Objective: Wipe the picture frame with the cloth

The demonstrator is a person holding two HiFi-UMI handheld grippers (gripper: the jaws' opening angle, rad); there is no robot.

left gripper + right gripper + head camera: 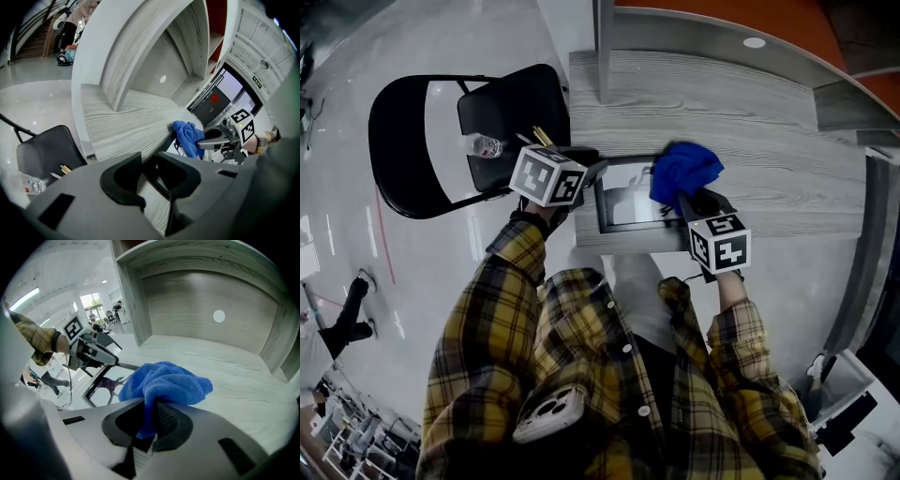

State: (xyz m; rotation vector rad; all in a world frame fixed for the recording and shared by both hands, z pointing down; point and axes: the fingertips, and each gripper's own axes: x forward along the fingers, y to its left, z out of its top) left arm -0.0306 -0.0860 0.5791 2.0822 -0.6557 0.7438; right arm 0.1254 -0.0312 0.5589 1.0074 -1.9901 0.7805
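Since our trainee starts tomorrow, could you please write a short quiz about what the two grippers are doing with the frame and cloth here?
1. True or false: the right gripper is shut on the cloth.
2. What does the left gripper grip? A) the edge of the picture frame B) the cloth C) nothing
3. Fill in: the cloth is coloured ____.
Key: 1 true; 2 A; 3 blue.

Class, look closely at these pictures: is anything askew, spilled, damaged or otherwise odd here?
Nothing spilled or damaged. The frame lies on the table, left tongs shut on its edge, right tongs clamping the cloth over its corner. One oddity: a bottle lying on its side on the chair.
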